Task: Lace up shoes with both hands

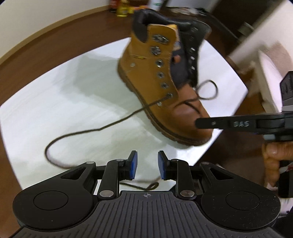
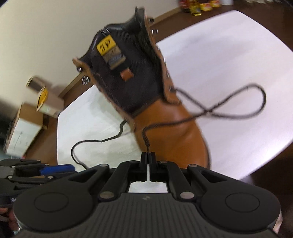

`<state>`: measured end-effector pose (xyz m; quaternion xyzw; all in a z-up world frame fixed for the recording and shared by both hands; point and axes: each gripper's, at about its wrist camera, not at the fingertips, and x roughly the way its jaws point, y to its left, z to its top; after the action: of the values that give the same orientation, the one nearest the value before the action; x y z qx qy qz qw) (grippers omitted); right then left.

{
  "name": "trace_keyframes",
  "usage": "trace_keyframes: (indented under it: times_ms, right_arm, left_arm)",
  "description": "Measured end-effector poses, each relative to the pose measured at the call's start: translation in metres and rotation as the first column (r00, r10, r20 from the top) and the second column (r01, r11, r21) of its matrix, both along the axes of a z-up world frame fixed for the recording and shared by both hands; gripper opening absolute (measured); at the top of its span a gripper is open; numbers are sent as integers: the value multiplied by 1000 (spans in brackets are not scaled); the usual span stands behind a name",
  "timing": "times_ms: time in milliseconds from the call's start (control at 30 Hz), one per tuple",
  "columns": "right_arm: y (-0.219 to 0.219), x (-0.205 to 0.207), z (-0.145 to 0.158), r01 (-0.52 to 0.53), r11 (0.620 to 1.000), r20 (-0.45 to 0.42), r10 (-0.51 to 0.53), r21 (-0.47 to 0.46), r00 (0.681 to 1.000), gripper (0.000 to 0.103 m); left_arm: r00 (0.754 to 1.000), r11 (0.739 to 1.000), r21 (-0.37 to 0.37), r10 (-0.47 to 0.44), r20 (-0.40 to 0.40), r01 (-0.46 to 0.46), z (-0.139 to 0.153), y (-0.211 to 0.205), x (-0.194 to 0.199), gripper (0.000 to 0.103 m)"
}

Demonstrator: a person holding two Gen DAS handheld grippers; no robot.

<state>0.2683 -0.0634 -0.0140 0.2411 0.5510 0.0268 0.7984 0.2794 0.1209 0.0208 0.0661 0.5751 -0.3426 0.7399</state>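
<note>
A tan leather boot stands on a white mat, toe toward me; it also shows in the right wrist view. A dark brown lace runs from a low eyelet in a long loop across the mat, its end lying under my left gripper, which is open and empty. My right gripper is shut on the other lace end, just in front of the toe; that lace loops to the right. The right gripper's finger reaches in from the right by the toe.
The mat lies on a brown floor. Cardboard boxes stand at the left of the right wrist view. Bottles and jars stand along the far wall. A white furniture piece is to the right of the boot.
</note>
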Motion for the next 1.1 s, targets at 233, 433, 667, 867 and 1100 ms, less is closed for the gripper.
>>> trace_keyframes:
  times_ms: [233, 433, 667, 867, 1100]
  right_arm:
    - [27, -36, -6, 117, 993, -23, -117, 32, 993, 11]
    - [-4, -60, 13, 227, 974, -39, -227, -6, 973, 15]
    - [-28, -53, 22, 257, 966, -43, -258, -24, 965, 15]
    - [-34, -54, 22, 238, 971, -48, -239, -24, 970, 15]
    - [-37, -56, 20, 206, 978, -58, -207, -33, 977, 15]
  left_arm:
    - [985, 985, -40, -170, 19, 171, -23, -12, -11, 28]
    - [980, 978, -70, -192, 52, 195, -43, -38, -24, 28]
    - [976, 977, -81, -186, 112, 196, -52, -66, -25, 28]
    - [958, 965, -33, -255, 134, 262, -52, -71, -21, 27]
    - [856, 873, 59, -487, 175, 484, -2, -43, 7, 26]
